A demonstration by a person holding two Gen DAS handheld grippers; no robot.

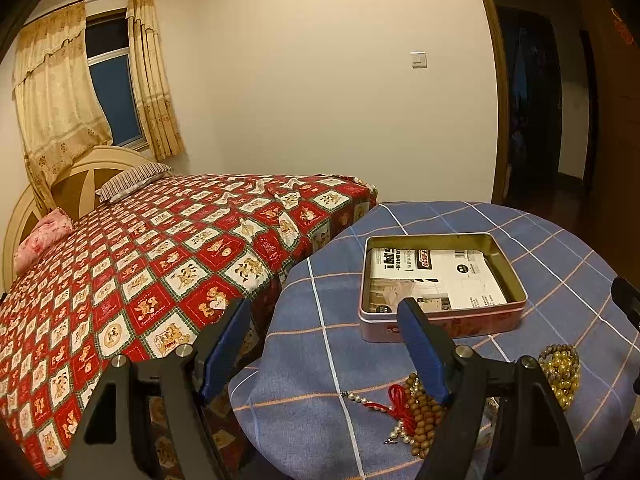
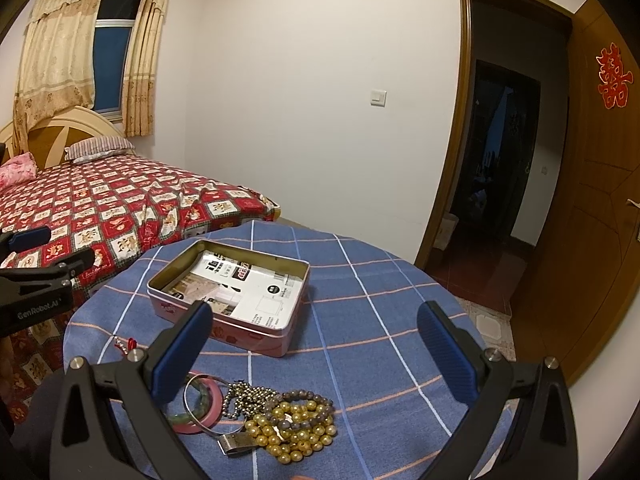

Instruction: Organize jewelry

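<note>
Jaws of both grippers spread, empty, above beaded bracelets (image 2: 298,426) near rectangular metal tin (image 2: 236,300).

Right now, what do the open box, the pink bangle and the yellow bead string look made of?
Open box: looks like thin sheet metal, a tin; brassy reflective inner walls, rolled rim, pink printed outside.
Pink bangle: smooth and glossy, pink shading to green; could be stone, glass or resin, the look leaves it open.
Yellow bead string: round beads with a pearly golden shine; probably coated glass or plastic, uncertain.

Bare surface (image 2: 380,320) lies right of the tin (image 2: 228,300); beads (image 2: 292,428) crowd the lower middle; bed (image 2: 120,208) flanks left.
</note>
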